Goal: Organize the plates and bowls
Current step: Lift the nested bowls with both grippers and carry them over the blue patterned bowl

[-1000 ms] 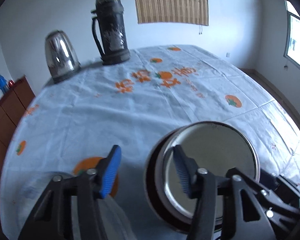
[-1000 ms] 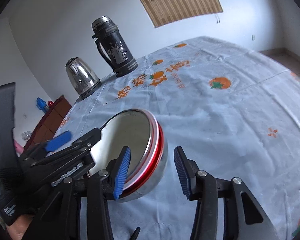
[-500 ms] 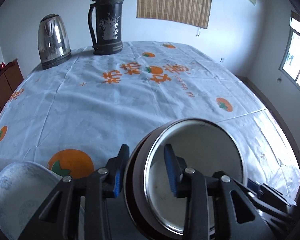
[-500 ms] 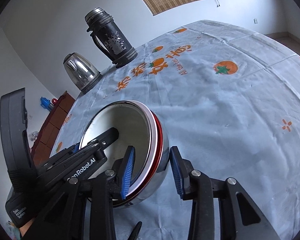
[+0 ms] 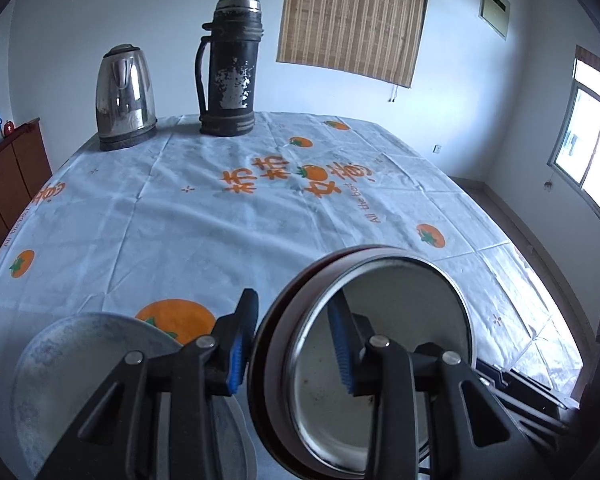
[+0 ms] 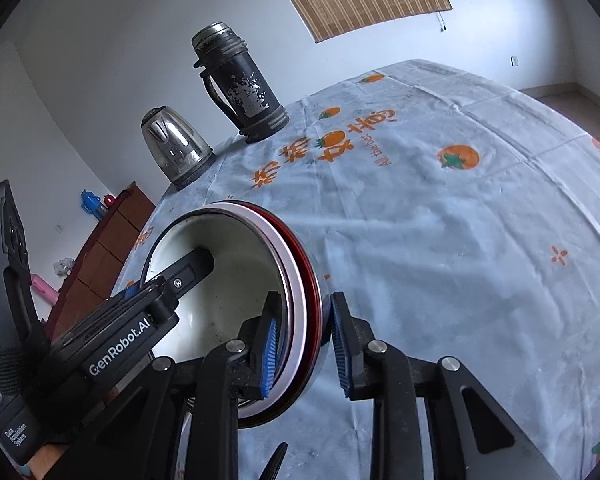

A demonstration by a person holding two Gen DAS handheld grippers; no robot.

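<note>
A stack of nested bowls [image 5: 404, 320], steel inside with white and red rims [image 6: 300, 264], hangs tilted just above the tablecloth between both grippers. My left gripper [image 5: 290, 336] is shut on the stack's left rim, one blue pad outside and one inside the steel bowl. In the right wrist view that left gripper's finger [image 6: 188, 268] reaches into the bowl. My right gripper [image 6: 304, 344] straddles the opposite rim; its jaws are closing, and the pads touch the rim on both sides. A grey-white plate [image 5: 100, 364] lies on the cloth to the left.
A steel kettle [image 5: 126, 96] and a dark thermos [image 5: 230, 68] stand at the table's far edge. A brown cabinet [image 5: 12, 176] is beyond the table's left side. The orange-print tablecloth [image 5: 260, 208] covers the middle.
Both pairs of jaws have narrowed onto the bowl stack's rims. The stack has tipped up, and the left view has swung so that the plate shows at lower left.
</note>
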